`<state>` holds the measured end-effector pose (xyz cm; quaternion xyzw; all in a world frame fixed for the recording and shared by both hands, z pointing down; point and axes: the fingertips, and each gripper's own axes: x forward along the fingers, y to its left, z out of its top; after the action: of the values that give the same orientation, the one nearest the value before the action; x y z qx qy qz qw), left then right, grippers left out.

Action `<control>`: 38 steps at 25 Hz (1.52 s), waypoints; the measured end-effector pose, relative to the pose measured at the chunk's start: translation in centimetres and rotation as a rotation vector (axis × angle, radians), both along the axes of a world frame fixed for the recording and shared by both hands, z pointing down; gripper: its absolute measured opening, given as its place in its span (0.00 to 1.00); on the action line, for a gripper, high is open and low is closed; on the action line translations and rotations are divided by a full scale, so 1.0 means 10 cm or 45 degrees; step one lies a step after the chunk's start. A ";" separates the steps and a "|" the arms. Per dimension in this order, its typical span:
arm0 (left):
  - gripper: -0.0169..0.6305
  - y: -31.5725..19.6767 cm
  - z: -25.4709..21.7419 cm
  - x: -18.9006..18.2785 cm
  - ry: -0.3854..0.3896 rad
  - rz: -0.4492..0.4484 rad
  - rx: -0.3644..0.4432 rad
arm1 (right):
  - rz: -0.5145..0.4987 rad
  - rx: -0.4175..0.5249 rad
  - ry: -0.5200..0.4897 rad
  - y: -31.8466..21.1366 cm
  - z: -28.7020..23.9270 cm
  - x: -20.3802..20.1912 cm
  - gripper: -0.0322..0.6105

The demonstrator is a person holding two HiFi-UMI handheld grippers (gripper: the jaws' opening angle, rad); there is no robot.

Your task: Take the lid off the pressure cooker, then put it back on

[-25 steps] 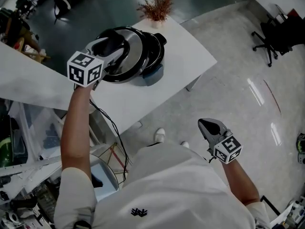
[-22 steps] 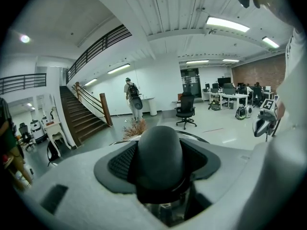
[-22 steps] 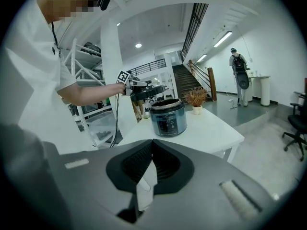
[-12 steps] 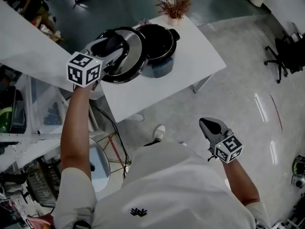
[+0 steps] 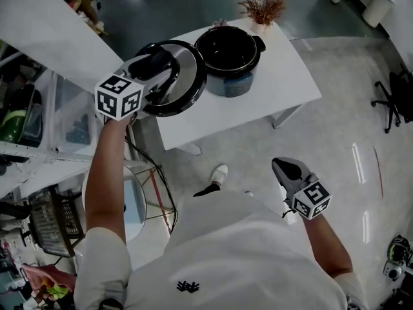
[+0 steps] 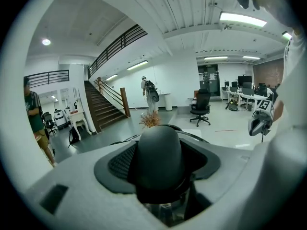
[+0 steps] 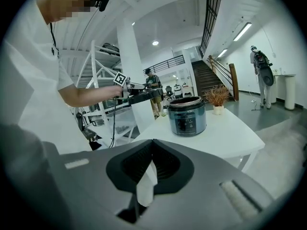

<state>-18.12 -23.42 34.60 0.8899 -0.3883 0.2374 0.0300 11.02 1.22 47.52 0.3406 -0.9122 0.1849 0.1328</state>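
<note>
The left gripper pinches the black knob of the pressure cooker lid between its jaws. The lid is off the cooker pot and is held just beside the pot's left rim. The pot stands open on the white table. The right gripper hangs well apart from the pot, off the table, with its jaws pressed together on nothing.
</note>
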 end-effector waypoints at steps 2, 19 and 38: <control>0.47 0.07 0.06 -0.07 -0.004 -0.022 -0.007 | -0.018 0.001 0.000 0.00 0.00 -0.03 0.07; 0.47 0.32 0.61 -0.36 -0.001 -0.103 -0.054 | -0.066 0.004 0.030 -0.05 -0.01 -0.26 0.07; 0.47 0.32 1.59 -0.41 -0.006 -0.173 -0.122 | -0.035 -0.015 0.099 -0.19 0.01 -0.33 0.07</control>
<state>-22.18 -20.20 50.46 0.8586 -0.4360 0.2550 0.0876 7.67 -0.68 47.61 0.3342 -0.9099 0.1749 0.1725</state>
